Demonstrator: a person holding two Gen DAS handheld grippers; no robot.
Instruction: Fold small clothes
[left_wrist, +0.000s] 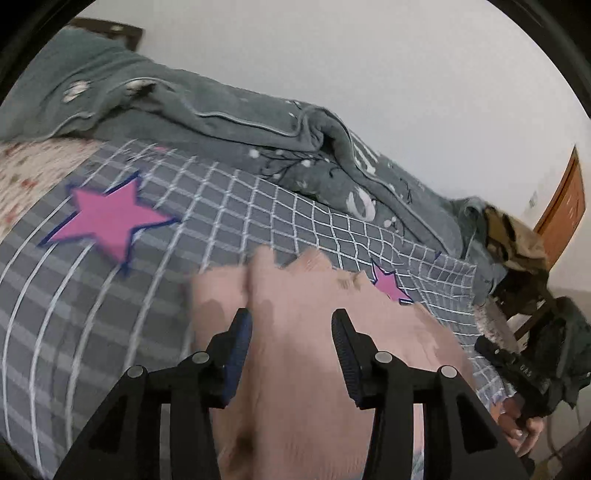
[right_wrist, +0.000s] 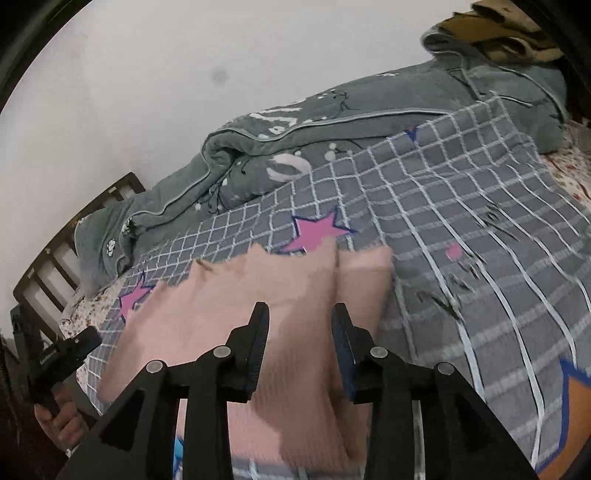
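Observation:
A pink ribbed garment (left_wrist: 295, 369) lies folded on the grey checked bed cover (left_wrist: 110, 332) with pink stars. My left gripper (left_wrist: 291, 317) hovers just above the garment's near part, open, with the cloth showing in the gap between its dark blue pads and nothing pinched. My right gripper (right_wrist: 299, 310) hangs over the same garment (right_wrist: 229, 325) near its right-hand fold, also open and free of the cloth. Each view catches the other gripper at its edge in a person's hand: the right gripper (left_wrist: 495, 350) and the left gripper (right_wrist: 70, 347).
A rumpled grey quilt (left_wrist: 221, 110) lies along the wall side of the bed. A floral sheet (left_wrist: 33, 173) shows beyond the cover. A dark wooden bed rail (right_wrist: 55, 258) stands at one end; olive clothes (left_wrist: 517, 240) and a brown door (left_wrist: 565, 206) stand at the other.

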